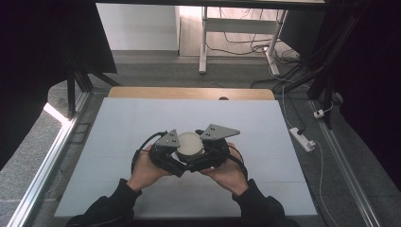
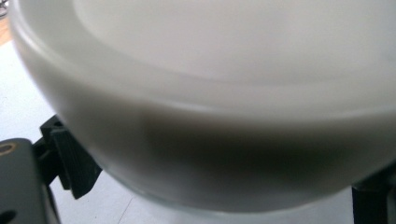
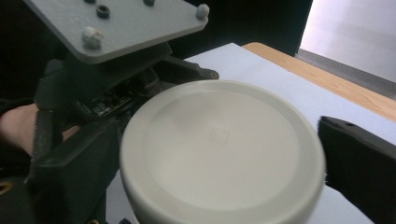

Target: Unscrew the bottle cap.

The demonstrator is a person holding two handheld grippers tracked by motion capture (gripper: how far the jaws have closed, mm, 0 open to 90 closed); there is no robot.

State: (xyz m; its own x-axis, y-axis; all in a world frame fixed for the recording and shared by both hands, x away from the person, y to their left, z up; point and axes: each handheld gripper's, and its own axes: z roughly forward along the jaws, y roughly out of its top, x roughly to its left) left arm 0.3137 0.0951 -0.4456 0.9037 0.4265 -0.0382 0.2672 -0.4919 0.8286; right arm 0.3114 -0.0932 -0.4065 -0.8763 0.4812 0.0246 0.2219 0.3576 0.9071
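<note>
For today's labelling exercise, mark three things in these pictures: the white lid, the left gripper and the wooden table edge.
white lid (image 3: 219,149): right gripper view, middle of its flat top.
left gripper (image 1: 176,153): high view, between its jaw tips beside the lid.
wooden table edge (image 1: 189,92): high view, far strip of bare wood.

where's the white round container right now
In the high view the white round container sits near the table's middle, between the left gripper and right gripper.
</note>
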